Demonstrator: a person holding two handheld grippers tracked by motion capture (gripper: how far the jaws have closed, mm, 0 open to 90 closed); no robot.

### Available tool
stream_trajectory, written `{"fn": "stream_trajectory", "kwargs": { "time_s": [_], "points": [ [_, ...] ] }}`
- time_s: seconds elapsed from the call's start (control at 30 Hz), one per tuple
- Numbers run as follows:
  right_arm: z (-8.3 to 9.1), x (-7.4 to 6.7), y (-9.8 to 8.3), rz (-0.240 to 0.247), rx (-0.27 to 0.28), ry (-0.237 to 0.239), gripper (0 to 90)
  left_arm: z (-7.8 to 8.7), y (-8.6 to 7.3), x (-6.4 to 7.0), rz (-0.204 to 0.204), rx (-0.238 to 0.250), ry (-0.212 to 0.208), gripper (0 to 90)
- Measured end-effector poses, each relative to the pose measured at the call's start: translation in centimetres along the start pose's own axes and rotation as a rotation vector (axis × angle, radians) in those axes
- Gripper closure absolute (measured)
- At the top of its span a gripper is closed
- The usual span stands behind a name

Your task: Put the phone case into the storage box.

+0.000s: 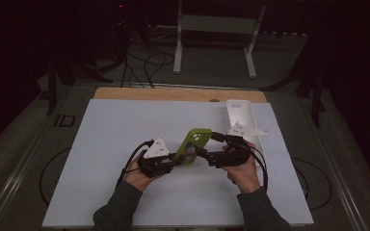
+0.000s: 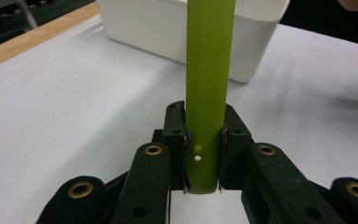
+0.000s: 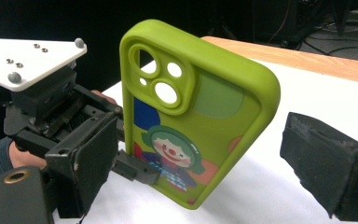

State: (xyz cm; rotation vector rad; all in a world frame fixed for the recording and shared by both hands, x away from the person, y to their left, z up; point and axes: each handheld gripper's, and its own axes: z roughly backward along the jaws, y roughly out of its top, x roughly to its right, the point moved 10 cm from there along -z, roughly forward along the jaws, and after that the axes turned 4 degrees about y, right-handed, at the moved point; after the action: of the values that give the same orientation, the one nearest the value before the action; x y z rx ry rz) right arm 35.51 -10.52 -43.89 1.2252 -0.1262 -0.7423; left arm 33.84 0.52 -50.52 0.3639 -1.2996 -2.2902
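Observation:
A lime-green phone case [image 1: 194, 144] with a clown picture and camera cut-outs stands upright on its short end over the white mat. My left gripper [image 1: 180, 158] is shut on its lower edge; in the left gripper view both pads press the case [image 2: 208, 70] at the left gripper [image 2: 204, 140]. My right gripper [image 1: 202, 151] comes in from the right and stands open. In the right gripper view its pads [image 3: 321, 163] are wide apart on either side of the case [image 3: 200, 116], touching neither face. The left gripper [image 3: 135, 165] shows there clamped on the case's bottom.
A long white bin [image 1: 241, 115] lies at the mat's far right, seen close behind the case in the left gripper view [image 2: 168, 28]. The white mat [image 1: 125, 144] covers a wooden table [image 1: 173, 94]. A white stand [image 1: 217, 29] and cables sit on the floor beyond.

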Motion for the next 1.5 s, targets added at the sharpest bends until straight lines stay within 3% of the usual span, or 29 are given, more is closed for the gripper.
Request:
{"fn": "stream_trajectory", "kwargs": {
  "time_s": [0.57,1.13,1.5],
  "points": [
    [-0.2,0.0,0.8,-0.030,0.051,-0.066,12.8,-0.7,-0.1,-0.4,0.036,-0.018,0.079,77.8],
    [-1.0,-0.3,1.5,-0.061,0.096,-0.067,9.0,-0.7,0.3,-0.5,0.052,0.013,0.134,77.8],
    [-1.2,0.2,2.1,-0.102,0.150,-0.108,9.0,-0.8,0.7,-0.3,0.056,0.041,0.164,77.8]
  ]
}}
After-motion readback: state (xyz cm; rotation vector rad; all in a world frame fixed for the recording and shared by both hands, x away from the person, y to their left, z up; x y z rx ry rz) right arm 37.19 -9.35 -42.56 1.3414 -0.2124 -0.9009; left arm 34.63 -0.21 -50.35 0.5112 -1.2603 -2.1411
